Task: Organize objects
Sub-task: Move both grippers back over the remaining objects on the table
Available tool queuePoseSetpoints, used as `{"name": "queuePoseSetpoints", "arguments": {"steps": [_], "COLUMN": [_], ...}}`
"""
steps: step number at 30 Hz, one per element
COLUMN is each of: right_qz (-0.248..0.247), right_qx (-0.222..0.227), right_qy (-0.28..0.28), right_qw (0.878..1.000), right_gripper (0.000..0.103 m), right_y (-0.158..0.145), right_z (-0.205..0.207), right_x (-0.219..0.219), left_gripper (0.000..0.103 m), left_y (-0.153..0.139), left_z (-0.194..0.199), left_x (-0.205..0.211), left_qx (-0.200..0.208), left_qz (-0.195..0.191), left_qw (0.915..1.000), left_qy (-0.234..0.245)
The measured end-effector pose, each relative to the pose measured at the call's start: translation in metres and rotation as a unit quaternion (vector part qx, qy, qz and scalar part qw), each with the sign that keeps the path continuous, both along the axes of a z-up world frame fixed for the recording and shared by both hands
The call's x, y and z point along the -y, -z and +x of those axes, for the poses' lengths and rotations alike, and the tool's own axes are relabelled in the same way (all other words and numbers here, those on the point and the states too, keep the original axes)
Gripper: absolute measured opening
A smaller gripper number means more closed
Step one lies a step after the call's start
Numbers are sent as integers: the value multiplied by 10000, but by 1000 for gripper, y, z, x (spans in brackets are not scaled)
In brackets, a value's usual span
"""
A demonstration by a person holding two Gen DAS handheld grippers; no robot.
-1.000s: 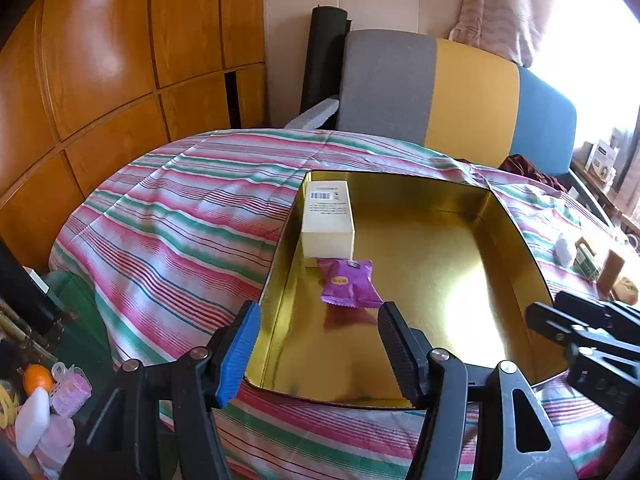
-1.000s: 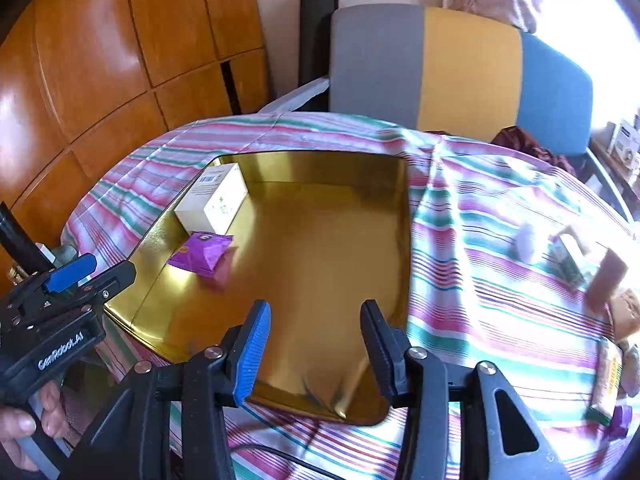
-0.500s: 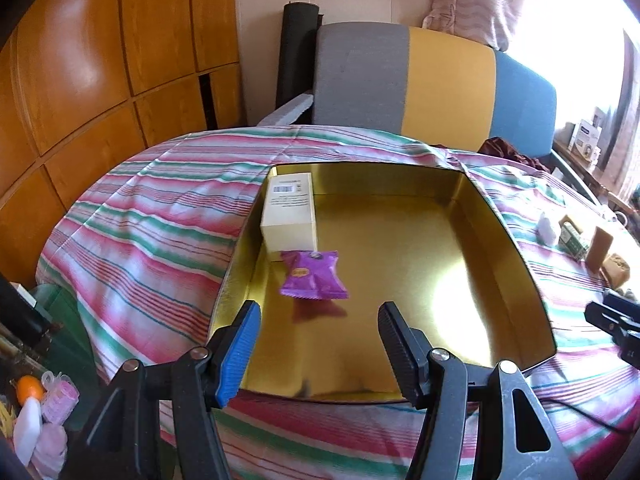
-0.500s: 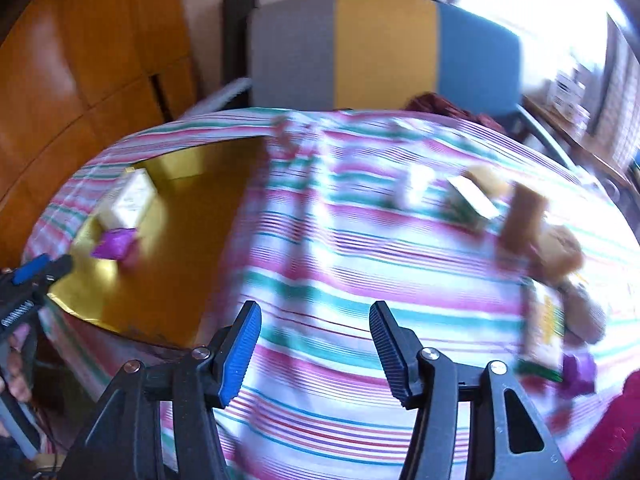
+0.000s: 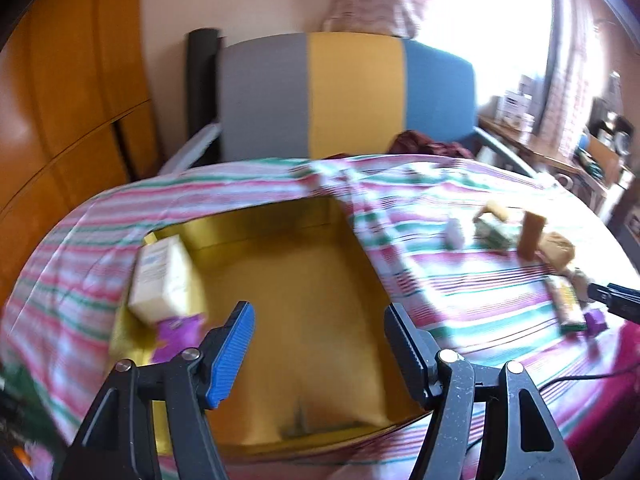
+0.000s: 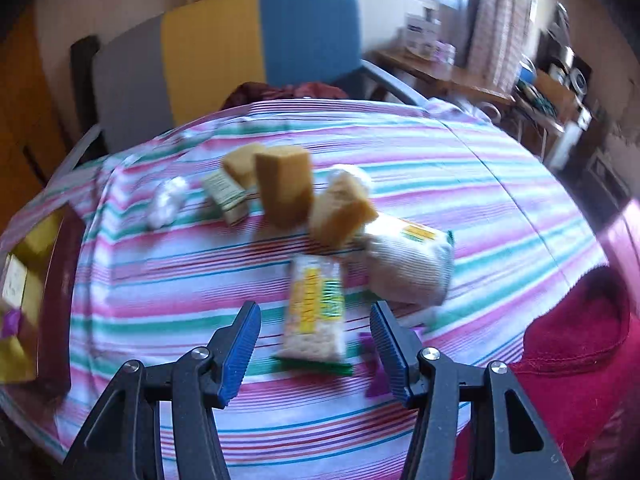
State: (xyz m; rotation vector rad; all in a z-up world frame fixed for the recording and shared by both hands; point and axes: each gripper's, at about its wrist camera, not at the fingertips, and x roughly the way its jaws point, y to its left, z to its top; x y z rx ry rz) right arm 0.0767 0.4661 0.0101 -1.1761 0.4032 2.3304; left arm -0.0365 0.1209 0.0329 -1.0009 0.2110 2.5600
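Observation:
A gold tray [image 5: 304,292] lies on the striped tablecloth and holds a white box [image 5: 160,276] and a purple packet [image 5: 176,336] at its left side. My left gripper [image 5: 320,344] is open and empty above the tray's near part. My right gripper [image 6: 316,348] is open and empty, with a yellow-green cracker packet [image 6: 316,312] lying on the cloth between its fingers. Behind that packet lie tan sponge blocks [image 6: 284,192], a small green-labelled box [image 6: 228,196], a white wad [image 6: 166,204] and a pale cloth bundle [image 6: 404,268]. A small purple item [image 6: 374,364] lies by the right finger.
A grey, yellow and blue chair back [image 5: 344,92] stands behind the table. A red cloth [image 6: 576,344] hangs at the table's near right edge. Wooden panels [image 5: 68,100] line the left wall. A cluttered side table [image 6: 480,88] stands at the far right.
Both grippers swung to the right. The right one left the tray and now faces the loose items, with the cracker packet between its fingers. Both stayed open.

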Motion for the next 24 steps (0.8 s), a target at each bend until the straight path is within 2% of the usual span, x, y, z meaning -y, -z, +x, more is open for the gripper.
{"name": "queuePoseSetpoints", "arguments": {"steps": [3,5,10,15,20,24], "right_qz": [-786,-872,-1026,-1218,-1497,-1608], "right_qx": [-404,-533,-904,-1010,-1031,-1138], "right_qy": [264,384,132,63,-79,-155], "right_qw": [9957,9940,9905,9874,9833,9803], "right_gripper": [58,58,63,65,66,66], "right_y": [2,2,-4,-1,4,3], "right_z": [8,11,17,14,10,12], "right_x": [-23,-28,-25,-27,-26,-26], "left_gripper": [69,69,68,68,59,57], "left_y": [-5,-5,6,30,57,71], "left_z": [-4,-10,-30,-56,-86,-106], "left_x": [-32,-56,-116,-168,-204,-227], "left_qx": [76,207,482,710,949,1040], "left_qz": [46,71,26,-212,-423,-516], "left_qw": [9994,9982,9948,9924,9894,9881], "left_qy": [343,555,894,986,1017,1005]}}
